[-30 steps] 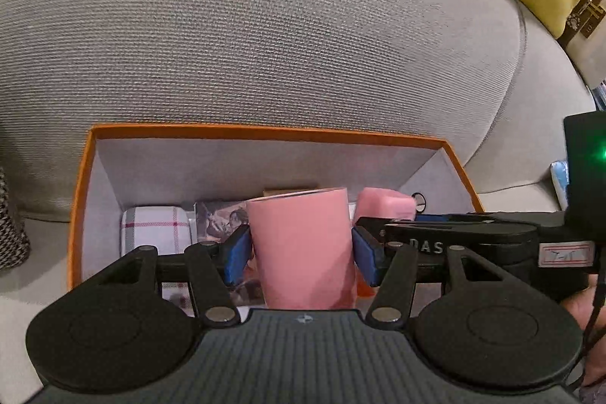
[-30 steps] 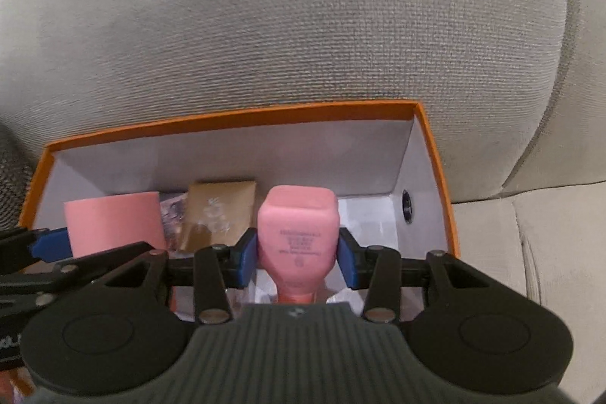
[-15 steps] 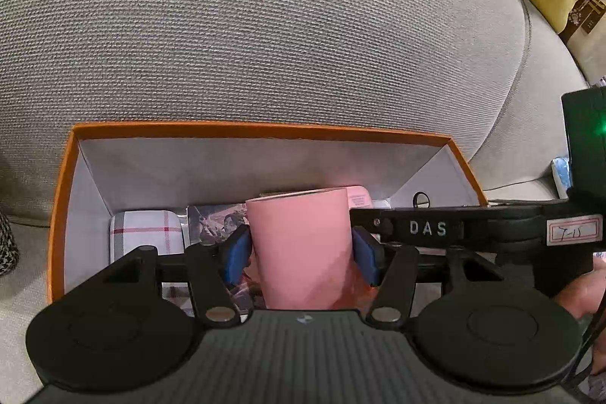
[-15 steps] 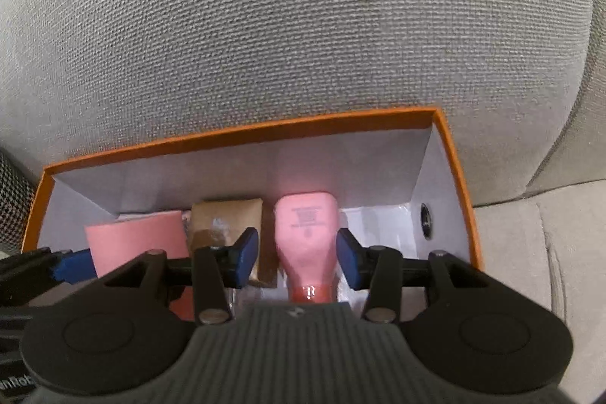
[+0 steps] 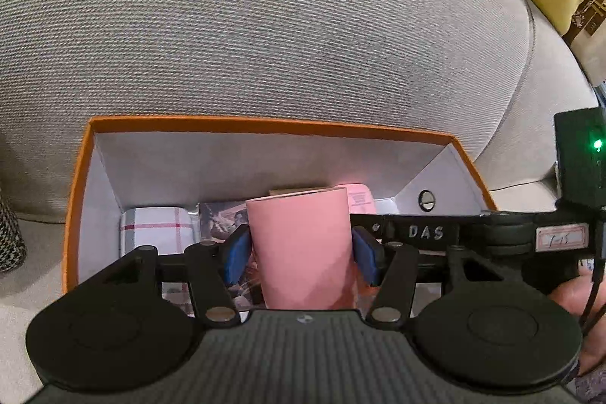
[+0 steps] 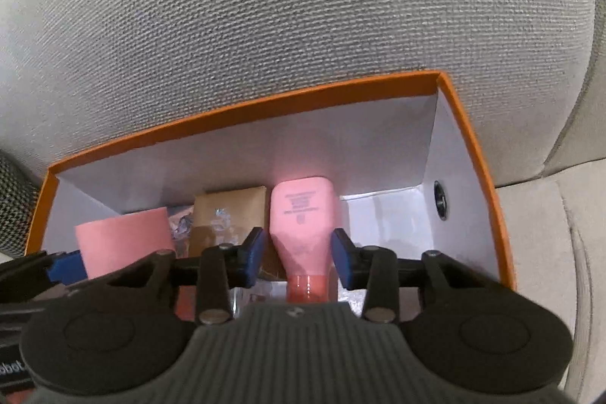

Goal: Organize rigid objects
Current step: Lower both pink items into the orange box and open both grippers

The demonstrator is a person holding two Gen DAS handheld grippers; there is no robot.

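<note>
Item: orange storage box (image 5: 265, 124), white inside, set on a grey sofa seat against the back cushion (image 5: 265, 25).

Contents, left to right in the left wrist view: a white plaid-lined pack (image 5: 155, 228); a printed picture card (image 5: 221, 220); a brown paper packet (image 6: 227, 214); a pink bottle (image 6: 303, 218); the right floor area of the box shows bare white.

Left claw (image 5: 302, 254): clenched on a pink cup (image 5: 303, 248), pads pressed to both flanks. Cup upright, long axis vertical, inside the box at its near-middle, in front of the card and packet. Whether its base rests on the box floor cannot be told.

Right claw (image 6: 296, 254): released; pads stand apart from the pink bottle on either side. Bottle lies in the box, base toward the far wall, translucent cap toward the claw, long axis along the claw's line of sight.

Governing relation: cup sits directly between the left pads, bottle just to its right. Judgement: cup placement is nearly complete; left claw need only let go and lift straight up, avoiding the right claw's body close alongside.
</note>
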